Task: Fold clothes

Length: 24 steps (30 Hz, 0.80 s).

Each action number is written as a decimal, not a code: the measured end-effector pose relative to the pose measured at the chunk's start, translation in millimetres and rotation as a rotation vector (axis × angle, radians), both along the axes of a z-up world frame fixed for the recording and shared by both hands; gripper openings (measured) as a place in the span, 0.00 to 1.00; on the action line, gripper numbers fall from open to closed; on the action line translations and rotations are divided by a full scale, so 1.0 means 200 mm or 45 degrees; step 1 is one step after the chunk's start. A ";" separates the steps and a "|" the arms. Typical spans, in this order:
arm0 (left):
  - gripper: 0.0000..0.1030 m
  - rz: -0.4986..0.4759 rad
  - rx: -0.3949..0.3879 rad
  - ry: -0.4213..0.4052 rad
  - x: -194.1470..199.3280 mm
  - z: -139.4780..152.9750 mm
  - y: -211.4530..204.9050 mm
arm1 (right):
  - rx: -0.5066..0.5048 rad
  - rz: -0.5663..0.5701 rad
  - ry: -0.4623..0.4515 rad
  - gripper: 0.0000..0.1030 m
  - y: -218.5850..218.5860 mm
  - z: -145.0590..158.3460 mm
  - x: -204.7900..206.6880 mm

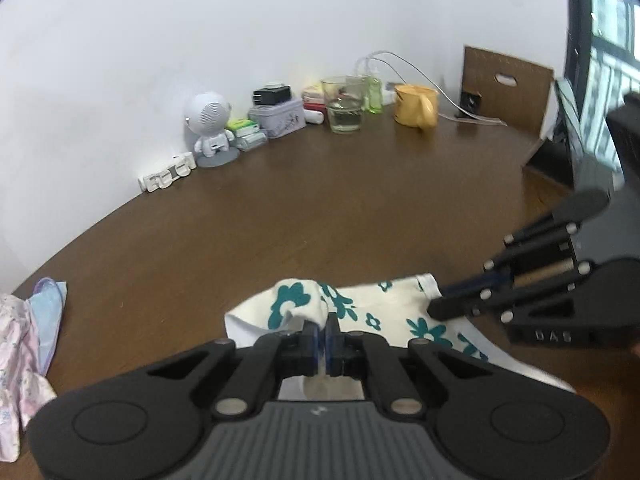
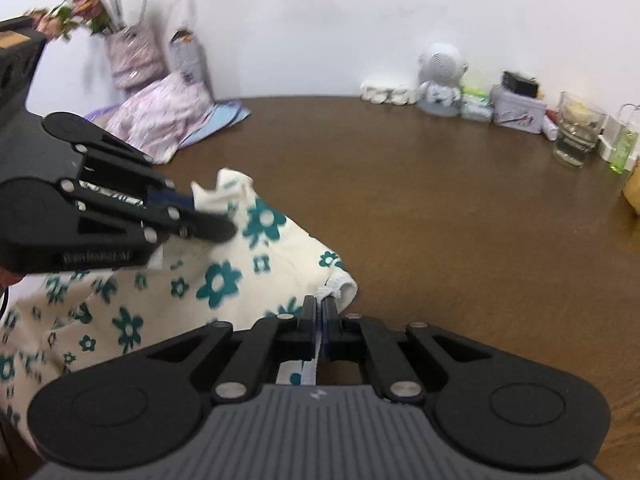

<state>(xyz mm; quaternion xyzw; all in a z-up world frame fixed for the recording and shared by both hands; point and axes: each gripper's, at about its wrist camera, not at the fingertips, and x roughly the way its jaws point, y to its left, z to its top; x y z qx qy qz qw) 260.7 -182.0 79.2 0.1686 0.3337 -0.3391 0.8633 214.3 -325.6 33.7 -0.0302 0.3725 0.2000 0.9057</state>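
Cream cotton printed with teal flowers, the garment (image 2: 224, 280) lies on the near part of the brown tabletop (image 1: 320, 208). Left claw (image 1: 323, 330) is clamped on a raised fold at the garment's left edge; right claw (image 2: 319, 312) is clamped on the hem at its right edge. Judgement: a pinch at each side lets both edges be lifted together and carried over for a fold.

Containers stand at the far wall, well apart from the garment. The glass (image 1: 345, 105) holds clear liquid. The yellow jug (image 1: 416, 105) and the lidded tin (image 1: 278, 117) hide their contents. Another pile of clothes (image 2: 168, 116) lies far left.
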 end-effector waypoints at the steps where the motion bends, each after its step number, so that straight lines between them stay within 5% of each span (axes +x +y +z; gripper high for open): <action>1: 0.02 0.003 0.002 0.019 0.03 -0.03 -0.01 | 0.007 -0.015 0.001 0.02 -0.01 -0.01 0.02; 4: 0.11 -0.008 0.022 0.081 0.07 -0.14 -0.03 | -0.003 -0.061 0.042 0.02 -0.02 -0.07 0.10; 8: 0.45 0.007 -0.033 0.055 0.03 -0.09 0.09 | -0.052 -0.085 0.091 0.03 0.00 -0.14 0.15; 12: 0.52 0.051 -0.075 -0.013 -0.05 0.05 0.34 | -0.051 -0.118 0.075 0.22 -0.04 -0.10 0.13; 19: 0.52 0.306 0.185 -0.034 -0.12 -0.03 0.79 | 0.016 0.064 -0.003 0.23 0.10 0.07 0.09; 24: 0.52 0.476 0.200 0.021 -0.16 -0.10 1.09 | -0.009 0.279 0.059 0.22 0.40 0.07 0.15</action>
